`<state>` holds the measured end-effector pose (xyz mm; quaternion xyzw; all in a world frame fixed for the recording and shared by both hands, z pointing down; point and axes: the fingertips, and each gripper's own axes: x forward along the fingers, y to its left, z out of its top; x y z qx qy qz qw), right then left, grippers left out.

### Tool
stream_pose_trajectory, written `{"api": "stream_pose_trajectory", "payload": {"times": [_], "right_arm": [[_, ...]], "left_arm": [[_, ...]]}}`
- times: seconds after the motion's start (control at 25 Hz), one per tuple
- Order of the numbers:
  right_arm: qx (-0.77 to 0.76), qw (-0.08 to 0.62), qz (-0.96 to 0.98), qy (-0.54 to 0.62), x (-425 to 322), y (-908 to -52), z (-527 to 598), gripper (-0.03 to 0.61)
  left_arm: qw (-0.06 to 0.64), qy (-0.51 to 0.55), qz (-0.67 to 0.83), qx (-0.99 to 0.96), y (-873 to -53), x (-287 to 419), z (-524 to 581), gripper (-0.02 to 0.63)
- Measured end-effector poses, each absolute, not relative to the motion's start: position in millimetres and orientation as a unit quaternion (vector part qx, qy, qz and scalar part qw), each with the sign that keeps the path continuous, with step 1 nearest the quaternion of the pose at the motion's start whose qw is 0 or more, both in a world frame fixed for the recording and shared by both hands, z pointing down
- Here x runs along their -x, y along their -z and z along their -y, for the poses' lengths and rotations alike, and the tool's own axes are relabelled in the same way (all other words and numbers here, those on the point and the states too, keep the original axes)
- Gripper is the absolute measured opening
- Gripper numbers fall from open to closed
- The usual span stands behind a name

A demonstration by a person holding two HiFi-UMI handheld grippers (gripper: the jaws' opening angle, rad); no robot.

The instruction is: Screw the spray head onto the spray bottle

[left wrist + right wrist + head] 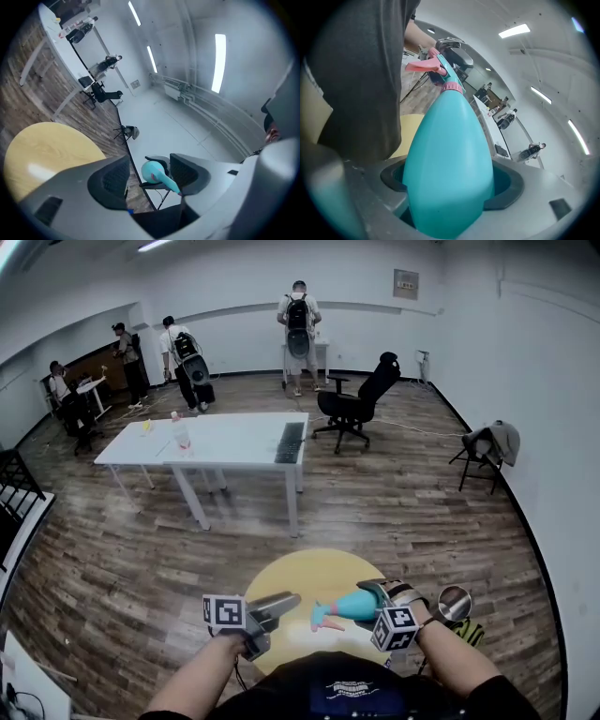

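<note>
At the left, the grey left gripper [287, 601] with its marker cube is held level over the near edge of the round yellow tabletop [309, 566]. Its dark ribbed fingers [113, 180] are spread apart and grasp nothing. The end of the bottle is seen in the gap between them, close to one pad; whether it is touched cannot be told.

Just to the right, the pink-and-teal plastic spray head [323, 617] is seen on the neck of the teal, teardrop-shaped plastic spray bottle [358, 606], with a pink collar [452, 87] at the joint. The bottle is carried in the air above the tabletop, lying roughly level, with the head pointed towards the left gripper.

At the right, the wide body of the bottle is clenched between the fingers [508, 187] of the right gripper [380, 601], which is angled downward. A dark sleeve [356, 79] fills the left of the right gripper view.
</note>
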<state>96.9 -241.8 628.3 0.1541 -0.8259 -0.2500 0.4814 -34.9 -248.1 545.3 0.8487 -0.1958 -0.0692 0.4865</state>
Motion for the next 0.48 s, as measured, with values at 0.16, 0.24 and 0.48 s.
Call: {"api": "stream_pose_trajectory", "payload": {"times": [0.16,0.24,0.48], "right_arm": [[-0.147,0.49,0.813,0.277,-89.5,-631.8,243.9,0.456],[-0.136,0.483,0.814,0.294,-67.6,-627.0,239.7,0.456],[-0.1,0.505,0.803,0.301,-67.2,-642.4,228.3,0.456]], "left_arm": [[0.538,0.047,0.157,-0.827,-563.9,17.7,231.8,0.339],[0.564,0.02,0.135,-0.814,-572.9,-11.0,221.6,0.35],[0.48,-0.093,0.126,-0.863,-593.6,-48.0,207.5,0.229]]}}
